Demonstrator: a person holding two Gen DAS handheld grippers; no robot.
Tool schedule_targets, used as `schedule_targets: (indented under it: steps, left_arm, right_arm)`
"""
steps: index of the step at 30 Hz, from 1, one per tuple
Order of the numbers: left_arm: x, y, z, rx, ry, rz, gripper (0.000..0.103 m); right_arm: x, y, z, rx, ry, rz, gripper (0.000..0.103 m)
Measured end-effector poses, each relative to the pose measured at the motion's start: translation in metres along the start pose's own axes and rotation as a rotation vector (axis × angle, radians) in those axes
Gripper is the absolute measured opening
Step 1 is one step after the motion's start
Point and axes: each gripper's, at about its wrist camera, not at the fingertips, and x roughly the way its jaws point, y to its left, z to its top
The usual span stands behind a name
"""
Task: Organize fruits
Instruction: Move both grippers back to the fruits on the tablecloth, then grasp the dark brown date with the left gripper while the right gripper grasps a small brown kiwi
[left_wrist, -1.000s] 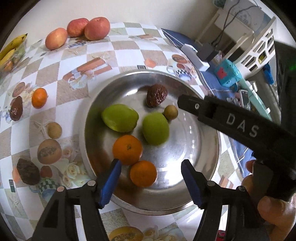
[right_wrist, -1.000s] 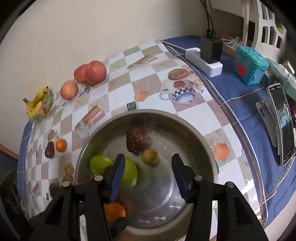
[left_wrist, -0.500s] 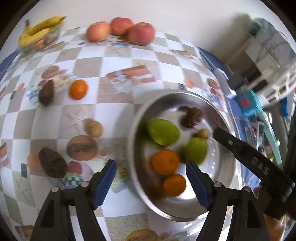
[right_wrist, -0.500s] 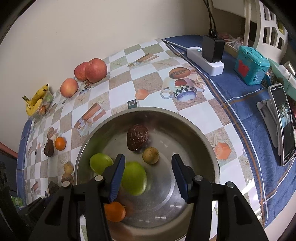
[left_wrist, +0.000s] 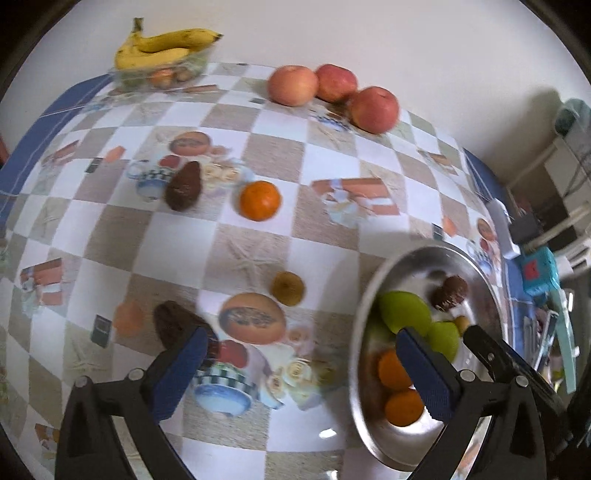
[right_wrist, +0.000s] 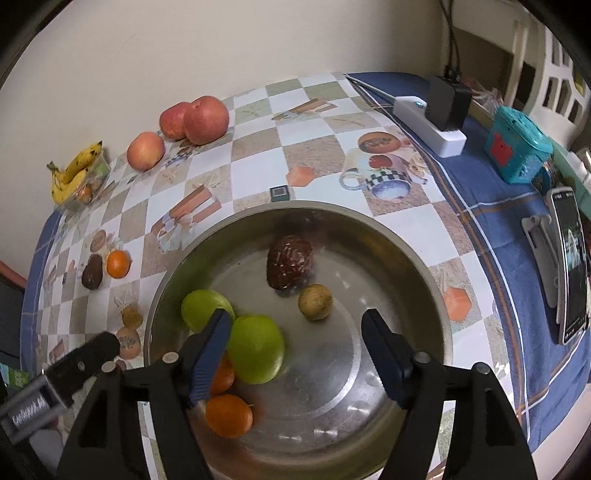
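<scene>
**Fruit on checked table, part sorted into steel bowl**

Steel bowl (right_wrist: 424, 266): sitting on the checked tablecloth (left_wrist: 325, 155); holding two green fruits (right_wrist: 256, 347), two oranges (right_wrist: 229, 415), a dark wrinkled fruit (right_wrist: 289, 266) and a small brown round fruit (right_wrist: 316, 302).

Left gripper (left_wrist: 299, 369): hanging over the cloth to the left of the bowl; jaws having just been opening and now standing wide apart, gripping nothing; its right blue pad (left_wrist: 424, 376) overlapping the bowl's near side in view; its left pad lying in front of a dark avocado-like fruit (left_wrist: 177, 325) on the cloth.

Right gripper (right_wrist: 295, 354): hovering above the bowl; jaws having just been opening, now well apart with nothing between the pads; left pad sitting in front of the green fruits in view, whether touching cannot be told.

Loose fruit remaining on the cloth: one orange (left_wrist: 259, 200) just beside a second dark fruit (left_wrist: 183, 186); a small brown fruit (left_wrist: 288, 288) nearer the bowl; three apples (left_wrist: 293, 85) lying along the wall; bananas (left_wrist: 162, 46) resting on a clear tub at the far corner.

Other items, right of the bowl: white power strip (right_wrist: 428, 118) carrying a black plug; teal box (right_wrist: 517, 151); phone (right_wrist: 570, 266) leaning on a stand.
</scene>
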Motion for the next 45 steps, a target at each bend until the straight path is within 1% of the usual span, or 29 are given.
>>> schedule_targets:
  steps: [2,3,4,7,12,14,16,19,21,23,26,27,29,30,31,32,33,34,35,36,39,41,44,45]
  left_arm:
    - [0.000,0.005,0.002,-0.018,-0.004,0.016,0.103]
    - [0.000,0.008,0.002,-0.026,-0.005,0.021,0.103]
    - [0.000,0.010,0.003,-0.035,-0.004,0.024,0.103]
    - [0.000,0.016,0.005,-0.046,-0.001,0.025,0.103]
    - [-0.004,0.021,0.009,-0.056,-0.011,0.022,0.103]
    - [-0.007,0.026,0.012,-0.067,-0.015,0.011,0.103]
    - [-0.009,0.031,0.017,-0.076,-0.020,0.005,0.103]
    - [-0.016,0.047,0.025,-0.101,-0.047,0.021,0.103]
    - [-0.022,0.062,0.032,-0.138,-0.076,0.045,0.103]
    - [-0.027,0.076,0.037,-0.170,-0.103,0.063,0.103]
    - [-0.030,0.101,0.040,-0.241,-0.115,0.061,0.103]
    - [-0.030,0.106,0.040,-0.256,-0.110,0.059,0.103]
    - [-0.027,0.113,0.036,-0.272,-0.083,0.072,0.103]
    - [-0.024,0.114,0.034,-0.276,-0.065,0.066,0.102]
    - [-0.018,0.115,0.032,-0.286,-0.035,0.047,0.102]
    - [-0.015,0.116,0.030,-0.295,-0.016,0.036,0.100]
    - [-0.010,0.117,0.027,-0.312,0.009,0.023,0.099]
    - [-0.005,0.118,0.024,-0.332,0.035,0.005,0.096]
    - [-0.003,0.118,0.020,-0.347,0.047,-0.007,0.093]
    - [0.001,0.121,0.017,-0.375,0.069,-0.027,0.088]
    - [0.011,0.123,0.009,-0.416,0.113,-0.067,0.076]
    - [0.017,0.122,0.005,-0.433,0.138,-0.099,0.060]
    - [0.023,0.121,0.000,-0.456,0.164,-0.130,0.048]
    - [0.023,0.121,-0.001,-0.460,0.164,-0.134,0.046]
  right_arm:
    - [0.002,0.005,-0.001,-0.022,0.000,-0.002,0.084]
    - [0.002,0.007,-0.002,-0.031,-0.001,-0.008,0.096]
    - [0.002,0.009,-0.002,-0.045,-0.006,-0.023,0.099]
    - [0.002,0.013,-0.004,-0.068,-0.011,-0.035,0.099]
    - [-0.001,0.015,-0.001,-0.058,-0.028,-0.026,0.099]
    - [-0.002,0.019,0.002,-0.049,-0.018,-0.027,0.099]
    - [-0.005,0.027,0.008,-0.046,-0.013,-0.005,0.099]
    - [-0.012,0.048,0.017,-0.087,-0.034,0.011,0.099]
    - [-0.012,0.067,0.022,-0.121,-0.032,0.021,0.099]
    - [-0.010,0.086,0.025,-0.152,-0.030,0.054,0.099]
    - [-0.004,0.112,0.025,-0.214,-0.032,0.066,0.099]
    - [-0.002,0.119,0.024,-0.232,-0.028,0.071,0.096]
    - [0.002,0.132,0.023,-0.261,-0.022,0.093,0.083]
    - [0.005,0.139,0.022,-0.276,-0.011,0.109,0.072]
    - [0.009,0.145,0.021,-0.285,0.001,0.123,0.070]
    - [0.013,0.148,0.019,-0.291,0.013,0.132,0.070]
    - [0.018,0.152,0.017,-0.298,0.027,0.133,0.065]
    - [0.024,0.156,0.014,-0.309,0.043,0.132,0.057]
    - [0.027,0.156,0.012,-0.315,0.054,0.134,0.054]
    - [0.032,0.158,0.009,-0.320,0.067,0.138,0.052]
    - [0.043,0.160,0.004,-0.325,0.102,0.148,0.050]
    - [0.047,0.162,0.001,-0.336,0.110,0.156,0.047]
    - [0.053,0.168,-0.002,-0.360,0.118,0.149,0.045]
    - [0.055,0.170,-0.003,-0.367,0.120,0.148,0.045]
